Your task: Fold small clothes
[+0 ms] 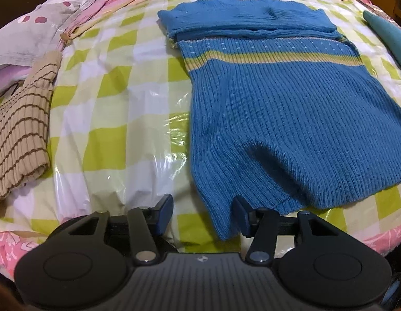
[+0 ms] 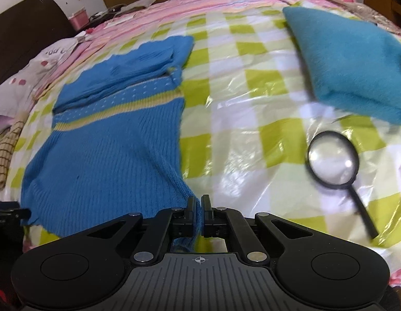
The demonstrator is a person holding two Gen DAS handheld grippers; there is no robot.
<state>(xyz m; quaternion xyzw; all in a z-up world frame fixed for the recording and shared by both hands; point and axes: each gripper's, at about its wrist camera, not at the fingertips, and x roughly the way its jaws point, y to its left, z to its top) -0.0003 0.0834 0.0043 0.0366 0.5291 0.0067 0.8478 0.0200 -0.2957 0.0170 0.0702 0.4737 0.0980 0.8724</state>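
**Sweater hem pinched on the bed**

While the right tongs point(image 2: 199, 207) are clamped on the near hem corner of the blue sweater point(image 2: 104, 142), the left tongs point(image 1: 203, 212) gape around its other hem corner, pads not pressing. It lies flat on the checked bed cover point(image 1: 117, 98), sleeves folded across its top, a magnifying glass point(image 2: 335, 160) nearby.

A home bedroom: bed point(image 2: 252, 59) with pillow point(image 1: 27, 33), dark headboard point(image 2: 21, 26).
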